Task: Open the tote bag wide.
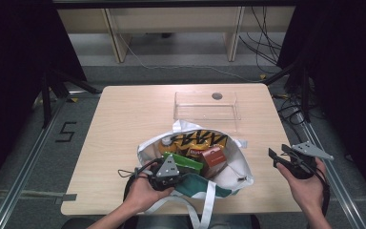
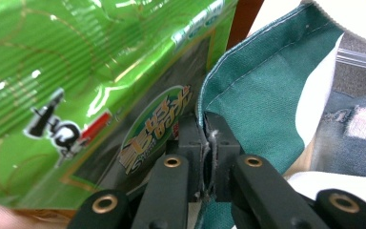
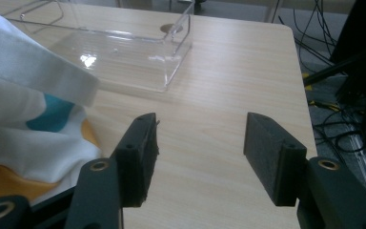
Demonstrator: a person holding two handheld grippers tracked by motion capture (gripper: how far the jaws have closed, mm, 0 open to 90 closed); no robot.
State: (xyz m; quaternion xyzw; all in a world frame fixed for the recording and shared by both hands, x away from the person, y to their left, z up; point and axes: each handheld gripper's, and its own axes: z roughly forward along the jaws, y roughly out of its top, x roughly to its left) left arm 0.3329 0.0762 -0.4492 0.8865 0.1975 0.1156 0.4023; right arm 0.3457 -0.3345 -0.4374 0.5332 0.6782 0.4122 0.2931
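Sitting near the front edge of the desk (image 1: pixel 124 109), the white tote bag (image 1: pixel 236 174) is the biggest thing here, mouth open upward, teal lining showing at its near side. Behind it, toward the far edge & apart from it, stands a clear plastic tray (image 1: pixel 206 106). Inside the bag: a yellow-black snack bag (image 1: pixel 198 139) at the back, a green snack packet (image 1: pixel 183 162) left of centre, a red-orange box (image 1: pixel 213 157) just beside it on the right. Left gripper (image 1: pixel 171 174) is at the bag's near rim, w/ jaws together, clamped on the teal hem (image 2: pixel 205 143); in the left gripper view the green packet lies right against that hem. Right gripper (image 1: pixel 279 160) is held off the desk's right edge, well apart from the bag, jaws spread w/ nothing between them; fingers (image 3: pixel 140 152) frame bare desk.
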